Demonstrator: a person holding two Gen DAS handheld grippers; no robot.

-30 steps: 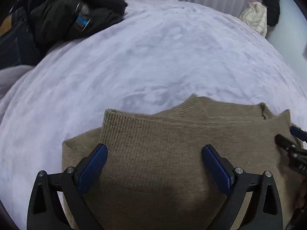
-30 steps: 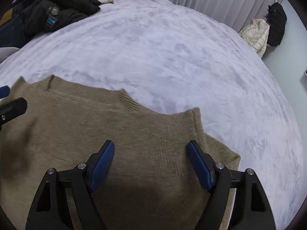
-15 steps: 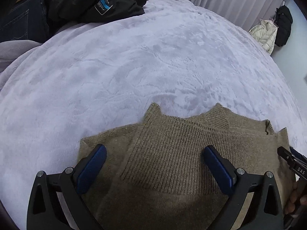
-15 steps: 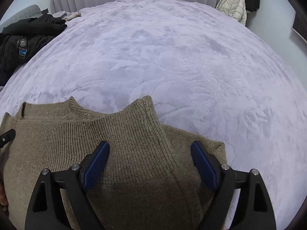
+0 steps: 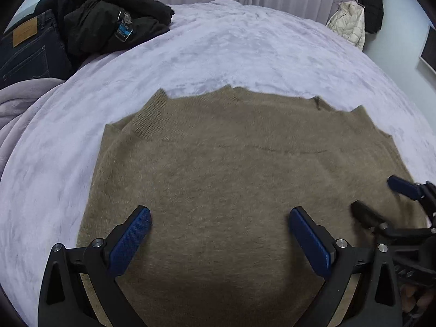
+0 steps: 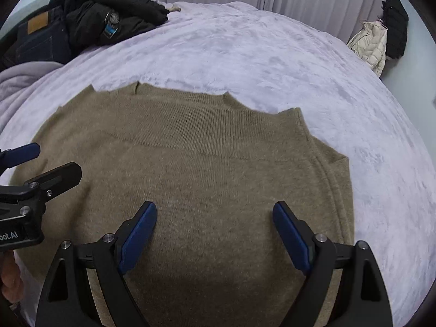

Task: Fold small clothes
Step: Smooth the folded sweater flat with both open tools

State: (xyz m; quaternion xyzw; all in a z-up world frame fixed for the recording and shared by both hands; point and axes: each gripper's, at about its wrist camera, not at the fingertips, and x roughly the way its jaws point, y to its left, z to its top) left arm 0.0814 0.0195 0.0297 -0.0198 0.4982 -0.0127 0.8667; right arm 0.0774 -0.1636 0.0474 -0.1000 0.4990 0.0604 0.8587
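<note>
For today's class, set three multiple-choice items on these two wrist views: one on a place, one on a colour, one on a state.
1. Where does the black jacket lie?
A. far left of the bed
B. on the sweater
C. on the floor

2. What colour is the sweater?
A. red
B. tan
C. white

3. How do the right gripper jaws stand?
A. clamped on the jacket
B. clamped on a sleeve
C. apart, gripping nothing

Key: 1 A, it is heaped by the jeans; 2 B, tan knit; 3 C, blue pads apart above flat cloth.

tan knit sweater (image 5: 239, 169) folded, flat on lavender bedspread (image 5: 245, 51)
</note>
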